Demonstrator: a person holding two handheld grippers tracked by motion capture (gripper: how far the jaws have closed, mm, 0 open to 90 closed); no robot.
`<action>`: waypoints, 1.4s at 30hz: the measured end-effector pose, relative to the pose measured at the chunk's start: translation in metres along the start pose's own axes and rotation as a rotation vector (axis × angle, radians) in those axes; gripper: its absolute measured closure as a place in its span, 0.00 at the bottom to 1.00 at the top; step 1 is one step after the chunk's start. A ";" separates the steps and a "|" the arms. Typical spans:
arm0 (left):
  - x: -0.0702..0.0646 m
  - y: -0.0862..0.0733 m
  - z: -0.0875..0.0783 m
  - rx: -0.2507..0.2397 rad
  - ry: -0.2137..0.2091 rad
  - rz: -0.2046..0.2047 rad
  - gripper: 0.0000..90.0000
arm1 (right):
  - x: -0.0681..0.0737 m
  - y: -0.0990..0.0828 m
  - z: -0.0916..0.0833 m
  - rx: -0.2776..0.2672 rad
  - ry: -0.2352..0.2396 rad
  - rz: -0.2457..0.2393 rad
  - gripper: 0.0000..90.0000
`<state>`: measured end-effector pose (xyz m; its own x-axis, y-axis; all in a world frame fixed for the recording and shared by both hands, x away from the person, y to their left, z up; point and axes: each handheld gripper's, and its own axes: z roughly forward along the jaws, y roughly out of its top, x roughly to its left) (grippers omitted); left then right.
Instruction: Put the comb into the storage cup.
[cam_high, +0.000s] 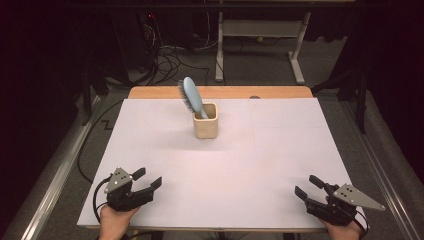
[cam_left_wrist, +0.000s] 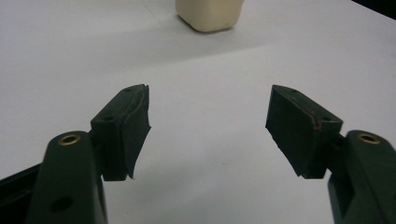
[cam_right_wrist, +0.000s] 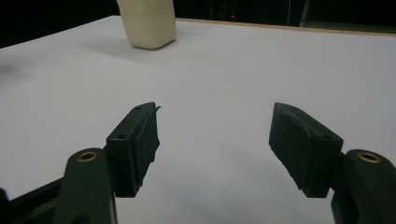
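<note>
High view. White table top (cam_high: 225, 165), wooden edge at the far side. One cream cup (cam_high: 206, 121), square-mouthed, upright, just left of centre in the far half. One blue hairbrush (cam_high: 192, 95) standing in the cup, handle down, head leaning up and to the left, bristles on its left side. Left gripper (cam_high: 149, 178) at the near left corner, held in a hand (cam_high: 114, 220), jaws apart, nothing between them. Right gripper (cam_high: 308, 186) at the near right corner, held likewise, jaws apart and empty. Both well apart from the cup.

Left gripper view. Two black jaws spread wide over bare white surface; cup (cam_left_wrist: 210, 14) at the top edge, far ahead.

Right gripper view. Two black jaws spread wide, nothing between; cup (cam_right_wrist: 147, 23) at upper left, far ahead.
</note>
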<state>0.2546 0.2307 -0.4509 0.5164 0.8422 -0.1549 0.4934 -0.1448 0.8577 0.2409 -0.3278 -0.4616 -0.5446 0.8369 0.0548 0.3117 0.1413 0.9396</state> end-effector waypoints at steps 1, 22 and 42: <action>0.000 0.000 0.000 0.001 0.000 0.000 0.34 | 0.000 0.000 0.000 0.001 -0.001 0.002 0.37; 0.007 -0.014 0.004 0.015 0.006 -0.025 0.34 | 0.001 0.000 -0.002 -0.003 -0.006 0.004 0.37; 0.012 -0.020 0.005 0.014 0.058 -0.031 0.34 | -0.001 -0.001 -0.004 -0.002 -0.008 0.020 0.37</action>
<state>0.2542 0.2411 -0.4719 0.4596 0.8750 -0.1523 0.5188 -0.1253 0.8457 0.2378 -0.3310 -0.4613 -0.5322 0.8436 0.0715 0.3209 0.1229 0.9391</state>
